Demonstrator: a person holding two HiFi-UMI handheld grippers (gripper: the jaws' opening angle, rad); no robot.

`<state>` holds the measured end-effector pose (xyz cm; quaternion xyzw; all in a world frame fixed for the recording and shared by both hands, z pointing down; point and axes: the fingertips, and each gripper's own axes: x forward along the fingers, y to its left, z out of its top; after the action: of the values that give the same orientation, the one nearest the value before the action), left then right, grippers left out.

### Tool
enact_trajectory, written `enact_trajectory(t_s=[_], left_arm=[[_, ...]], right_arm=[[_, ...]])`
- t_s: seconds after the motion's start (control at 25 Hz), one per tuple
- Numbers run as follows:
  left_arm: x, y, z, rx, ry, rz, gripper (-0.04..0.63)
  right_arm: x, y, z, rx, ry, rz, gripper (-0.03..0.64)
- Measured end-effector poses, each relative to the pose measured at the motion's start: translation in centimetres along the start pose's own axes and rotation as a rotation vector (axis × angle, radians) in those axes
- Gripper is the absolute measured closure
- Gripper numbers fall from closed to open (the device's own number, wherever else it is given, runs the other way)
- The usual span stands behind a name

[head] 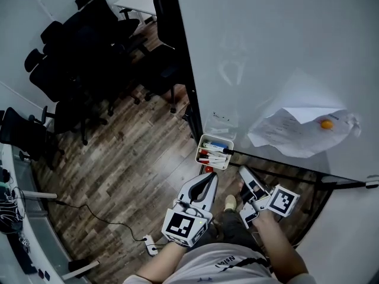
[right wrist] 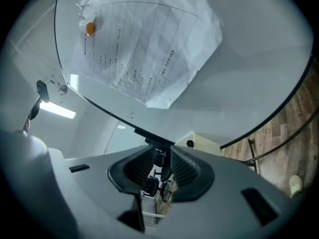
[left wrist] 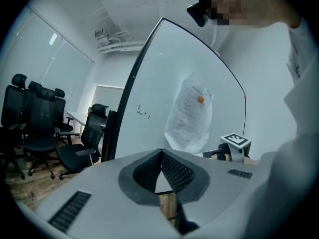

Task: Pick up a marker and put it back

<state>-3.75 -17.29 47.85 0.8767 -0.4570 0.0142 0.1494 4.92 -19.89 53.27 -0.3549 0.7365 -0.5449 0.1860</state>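
Whiteboard (head: 284,52) above wood flooring, markers (head: 214,152) lying in tray (head: 205,139) at board's lower edge, left gripper (head: 209,177) just below tray, jaws closed together, empty, right gripper (head: 243,171) right of tray, jaws parted, gripping nothing

Dark wood-plank floor (head: 130,164), cluster of black wheeled office chairs (head: 83,52) beside a white table (head: 137,2), tall white whiteboard in a black frame (head: 284,46), pale glass wall (left wrist: 65,68), white ceiling (left wrist: 124,6), bright strip light (right wrist: 57,110).
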Motion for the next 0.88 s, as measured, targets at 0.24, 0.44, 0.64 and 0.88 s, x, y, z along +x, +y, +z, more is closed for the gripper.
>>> enact_trajectory(t_s=[0.24,0.44,0.64,0.88], left_arm=[[-0.9,-2.0,1.9,0.009,-0.026,-0.032,0.584],[-1.8,-3.5,4.4,0.024,-0.066,-0.059,0.584],[-3.1,-4.9,7.2,0.033,-0.1,-0.085,0.584],[-4.3,-5.9,10.0,0.062,-0.132,-0.101,0.584]], right_arm=[[-1.5,4.0,-0.3,-0.1,0.018,0.048,0.511],[-2.5,8.8,0.2,-0.328,0.028,0.093,0.538],[-3.7,13.4,0.0,-0.544,0.028,0.122,0.552],[-4.7,16.3,-0.1,-0.807,-0.01,0.087,0.581]])
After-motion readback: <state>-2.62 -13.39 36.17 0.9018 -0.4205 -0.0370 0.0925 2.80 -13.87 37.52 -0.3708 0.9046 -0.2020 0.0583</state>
